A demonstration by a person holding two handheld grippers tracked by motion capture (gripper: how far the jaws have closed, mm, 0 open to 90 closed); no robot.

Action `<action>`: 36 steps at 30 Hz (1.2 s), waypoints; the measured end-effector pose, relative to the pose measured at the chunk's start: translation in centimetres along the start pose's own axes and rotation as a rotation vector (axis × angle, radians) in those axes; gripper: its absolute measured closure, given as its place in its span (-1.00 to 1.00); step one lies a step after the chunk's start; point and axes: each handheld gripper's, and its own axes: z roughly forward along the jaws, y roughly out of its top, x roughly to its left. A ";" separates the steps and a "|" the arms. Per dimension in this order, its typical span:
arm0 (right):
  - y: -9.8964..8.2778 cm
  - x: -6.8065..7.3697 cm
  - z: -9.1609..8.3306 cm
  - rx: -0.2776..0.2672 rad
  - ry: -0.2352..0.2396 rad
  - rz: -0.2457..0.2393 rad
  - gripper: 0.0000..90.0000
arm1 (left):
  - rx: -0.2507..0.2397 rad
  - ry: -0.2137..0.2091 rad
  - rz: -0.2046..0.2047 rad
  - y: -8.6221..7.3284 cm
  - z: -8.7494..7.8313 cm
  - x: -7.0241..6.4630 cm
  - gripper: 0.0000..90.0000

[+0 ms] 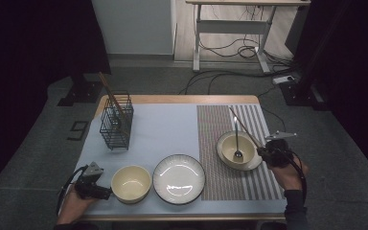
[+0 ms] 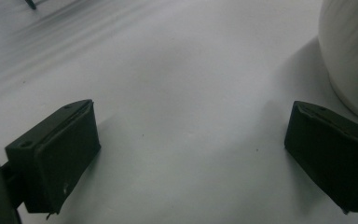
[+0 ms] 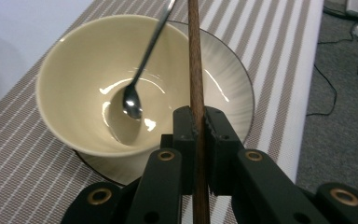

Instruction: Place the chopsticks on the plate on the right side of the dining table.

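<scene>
My right gripper (image 3: 198, 128) has its two black jaws clamped on one thin brown wooden stick (image 3: 195, 60), which runs straight up between them and, from above, slants away over the striped mat (image 1: 256, 120). Just beyond the jaws I see one cream bowl (image 3: 81, 84), glossy and round, standing on a pale ribbed plate (image 3: 235, 88) with a dark rim. One metal spoon (image 3: 133, 100) lies in that bowl, its shiny head at the bottom and its slim handle leaning on the far rim.

My left gripper (image 2: 191, 149) has its jaws wide apart with nothing between them, low over the smooth pale blue cloth (image 2: 168, 70). A second cream bowl (image 1: 131, 183) sits just beside it, its curved wall at the edge of the left gripper view. Next to that bowl I count a second ribbed plate (image 1: 178, 178), round, glossy and bare.

Further back on the left stands one black wire basket (image 1: 116, 123), boxy and open-meshed, with brown sticks (image 1: 109, 88) leaning out of it; I cannot count them. The table (image 1: 172, 99) has a wooden edge.
</scene>
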 end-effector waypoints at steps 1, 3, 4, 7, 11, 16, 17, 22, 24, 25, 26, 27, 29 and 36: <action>-0.1 -0.2 0.0 0.000 -0.003 0.006 0.87 | 0.000 0.000 0.000 0.0 0.0 0.0 -0.94; -0.4 -0.5 -0.1 0.003 -0.012 0.015 0.87 | 0.000 0.000 0.000 0.0 0.0 0.0 -0.94; -0.5 -0.6 -0.1 0.004 -0.018 0.020 0.87 | 0.000 0.000 0.000 0.0 0.0 0.0 -0.94; -0.9 -1.0 0.1 0.008 -0.029 0.029 0.87 | 0.000 0.000 0.000 0.0 0.0 0.0 -0.94; -1.3 -1.4 0.4 0.021 -0.043 0.040 0.87 | 0.000 0.000 0.000 0.0 0.0 0.0 -0.94; -1.9 -1.9 0.9 0.043 -0.046 0.053 0.87 | 0.000 0.000 0.000 0.0 0.0 0.0 -0.94; -2.0 -1.9 1.0 0.050 -0.048 0.053 0.87 | 0.000 0.000 0.000 0.0 0.0 0.0 -0.94; -2.7 -2.1 1.5 0.080 -0.039 0.056 0.87 | 0.000 -0.001 0.000 0.0 0.0 0.0 -0.94; -2.9 -2.0 1.7 0.090 -0.036 0.054 0.87 | 0.000 0.000 0.000 0.0 0.0 0.0 -0.94; -3.0 -2.0 1.7 0.095 -0.033 0.052 0.87 | 0.000 -0.001 0.000 0.0 0.0 0.0 -0.94; -3.0 -1.9 1.7 0.098 -0.031 0.050 0.87 | 0.000 0.000 0.000 0.0 0.0 0.0 -0.94; -3.1 -1.9 1.8 0.101 -0.027 0.048 0.87 | 0.000 0.000 0.000 0.0 0.0 0.0 -0.94; -3.2 -1.7 1.8 0.111 -0.021 0.041 0.87 | 0.000 -0.001 0.000 0.0 0.0 0.0 -0.94; -3.7 -1.5 1.9 0.137 0.004 0.036 0.87 | 0.000 -0.001 0.000 0.0 0.0 0.0 -0.94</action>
